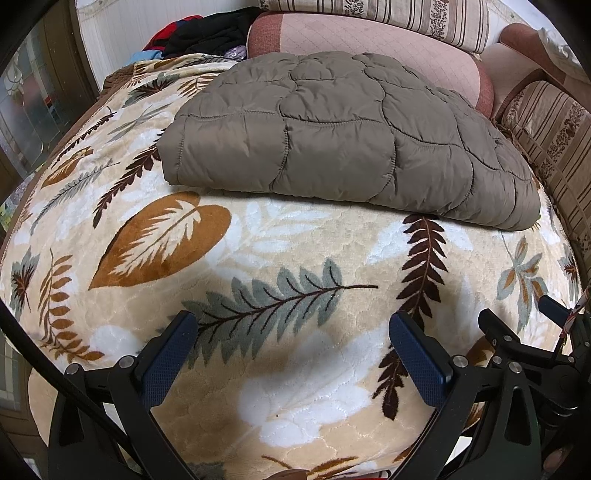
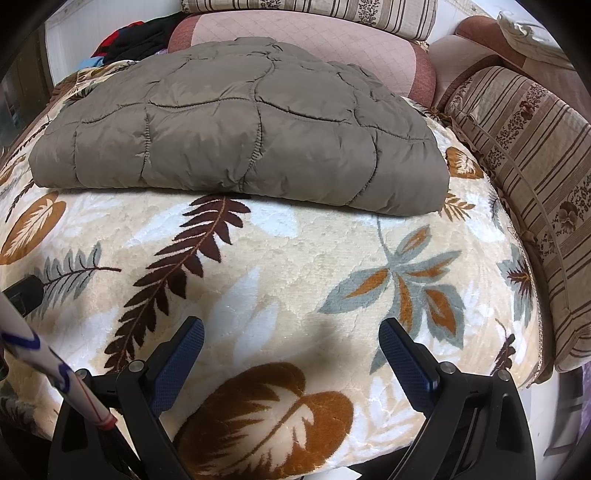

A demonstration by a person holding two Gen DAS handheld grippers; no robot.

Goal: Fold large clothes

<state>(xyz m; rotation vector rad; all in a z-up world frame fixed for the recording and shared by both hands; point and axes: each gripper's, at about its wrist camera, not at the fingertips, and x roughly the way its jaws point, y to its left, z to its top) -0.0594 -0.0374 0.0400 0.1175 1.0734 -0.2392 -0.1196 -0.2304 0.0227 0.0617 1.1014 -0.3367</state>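
Left wrist view: left gripper [image 1: 293, 328] low in frame, jaws spread wide and holding nothing, the 2 blue pads [image 1: 168, 360] hanging above bare leaf-print blanket [image 1: 258, 258], apart from the work. Quilted brown garment [image 1: 332, 147] lying further back on that blanket, already doubled into a compact padded block, its rounded folded edge turned toward the camera, probably so the layers stay stacked under their own weight. Near the right border, part of the right gripper [image 1: 517, 343], black linkages only, tips hard to read from here. Behind the garment, a pink quilted cushion [image 1: 369, 40] and a striped cushion [image 1: 554, 140], plus a heap of dark and red clothes [image 1: 207, 33] at the far left, likely waiting their turn. Right wrist view: right gripper [image 2: 291, 330] likewise wide apart and empty, pads [image 2: 404, 363] poised over the blanket, well short of the garment [image 2: 240, 136]. Same folded block seen from slightly further right, flat and squared, nothing touching it. A white strap with blue and red marks [image 2: 55, 369] crossing the lower left corner. Judging by the tidy bundle and both tools released and clear, folding of this piece seemingly complete, or at most 1 tidying press away.
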